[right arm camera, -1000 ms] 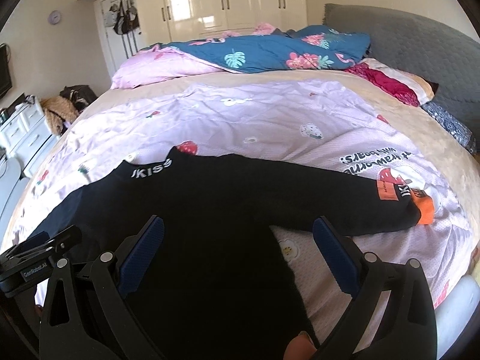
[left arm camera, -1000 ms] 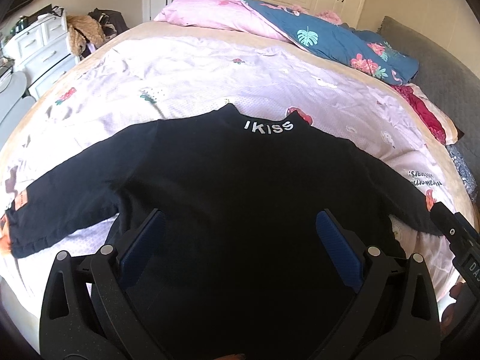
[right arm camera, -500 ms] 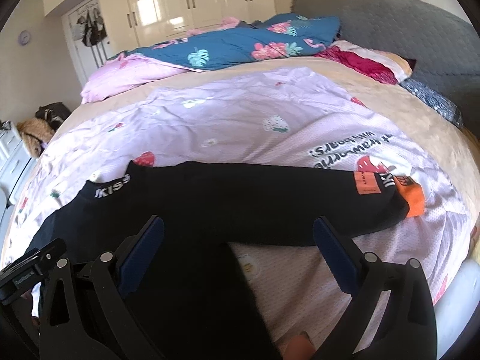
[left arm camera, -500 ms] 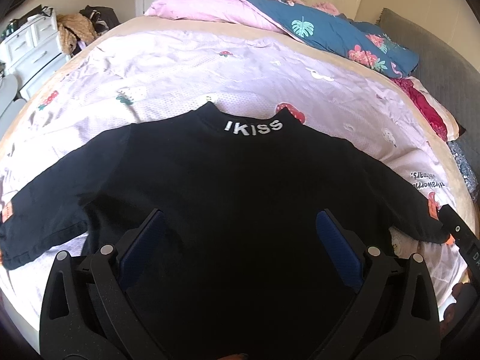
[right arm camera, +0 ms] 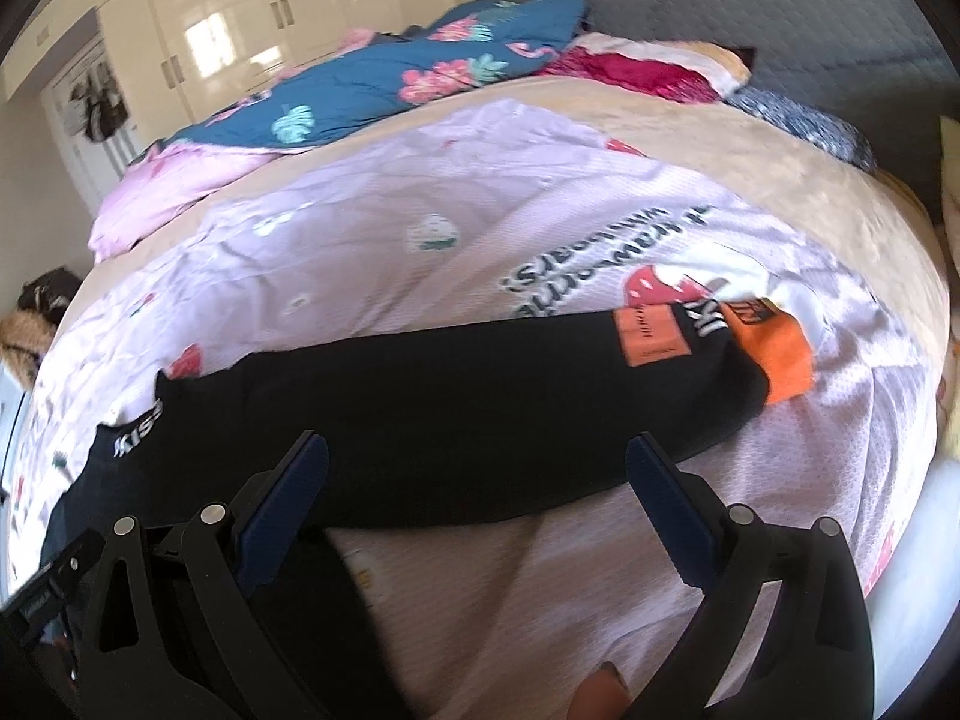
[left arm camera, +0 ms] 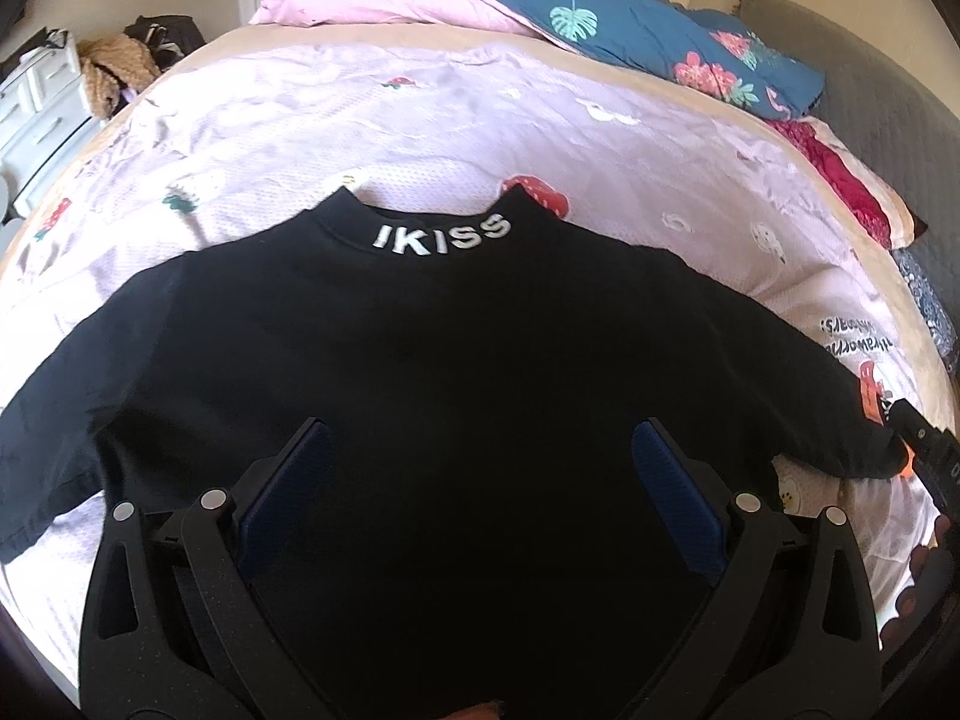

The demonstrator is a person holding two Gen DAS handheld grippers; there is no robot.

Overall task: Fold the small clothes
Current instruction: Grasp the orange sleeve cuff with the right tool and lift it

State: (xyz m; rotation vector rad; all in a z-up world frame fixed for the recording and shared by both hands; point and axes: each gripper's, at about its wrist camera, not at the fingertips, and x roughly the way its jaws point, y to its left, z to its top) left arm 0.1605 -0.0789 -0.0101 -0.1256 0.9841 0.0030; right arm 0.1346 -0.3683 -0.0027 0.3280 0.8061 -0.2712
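Left wrist view shows the black top (left arm camera: 456,360) spread flat on the bed (left arm camera: 420,96); both grippers (left arm camera: 480,468) (right arm camera: 477,474) hover with jaws wide, holding nothing; we judge it soft and light; take the right sleeve (right arm camera: 540,372) near its orange cuff (right arm camera: 780,354).

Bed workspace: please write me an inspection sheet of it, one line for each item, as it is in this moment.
Surface: bed covered by a lilac strawberry-print sheet, wrinkled.
Job's things: black sweater lies flat, sleeves spread, collar reading IKISS away from the cameras; orange cuff on the right sleeve.
Clutter: blue floral quilt, pink bedding and red pillow along the far edge of the bed.
Grippers: left tongs open above the sweater's body; right tongs open above the right sleeve; neither holds anything.
Cables: nothing seen.
Surroundings: cream wardrobe, white drawers, grey headboard.
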